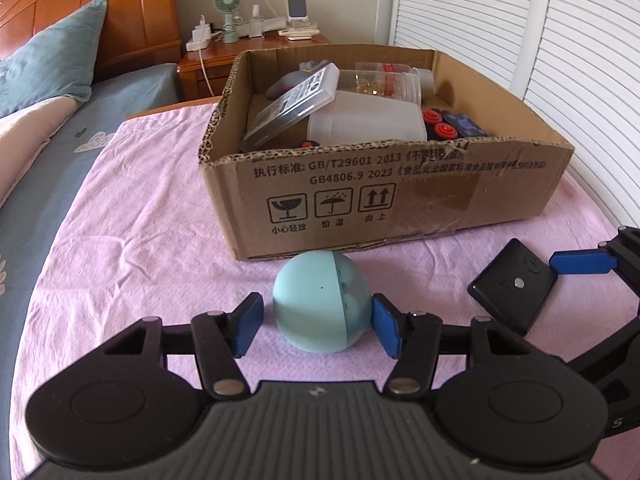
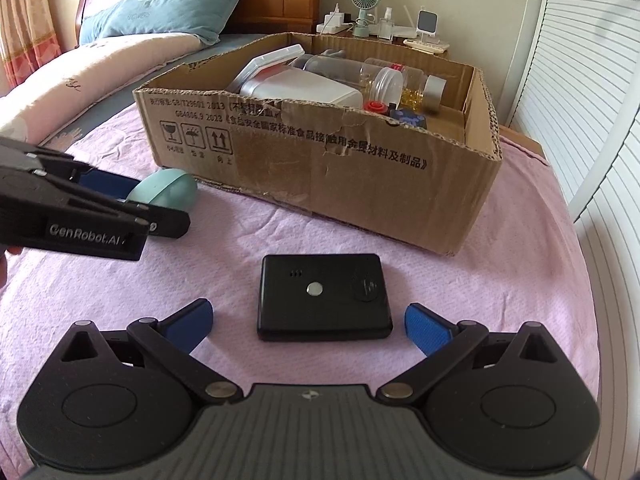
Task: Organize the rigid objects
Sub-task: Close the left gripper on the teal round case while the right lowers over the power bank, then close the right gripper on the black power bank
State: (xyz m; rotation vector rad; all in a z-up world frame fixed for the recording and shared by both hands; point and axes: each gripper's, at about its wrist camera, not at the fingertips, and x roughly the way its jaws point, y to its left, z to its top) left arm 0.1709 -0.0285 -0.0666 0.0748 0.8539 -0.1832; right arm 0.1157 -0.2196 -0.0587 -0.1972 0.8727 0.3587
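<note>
A light blue egg-shaped ball (image 1: 322,304) lies on the pink cloth in front of the cardboard box (image 1: 400,192). My left gripper (image 1: 316,326) is open with a pad on each side of the ball; the right pad touches or nearly touches it, the left stands a little off. A flat black device (image 2: 323,297) lies on the cloth, also in the left wrist view (image 1: 512,290). My right gripper (image 2: 308,326) is open, its blue pads wide of the device's near edge. The ball (image 2: 168,190) and left gripper (image 2: 120,200) show at left.
The box (image 2: 328,176) holds a white tub (image 1: 368,122), clear jars (image 2: 384,80), a flat case (image 1: 292,106) and red-capped items (image 1: 440,124). A bedside table (image 1: 248,54) with a small fan stands behind. White louvred doors (image 2: 600,120) run along the right. Pillows (image 2: 168,8) lie at left.
</note>
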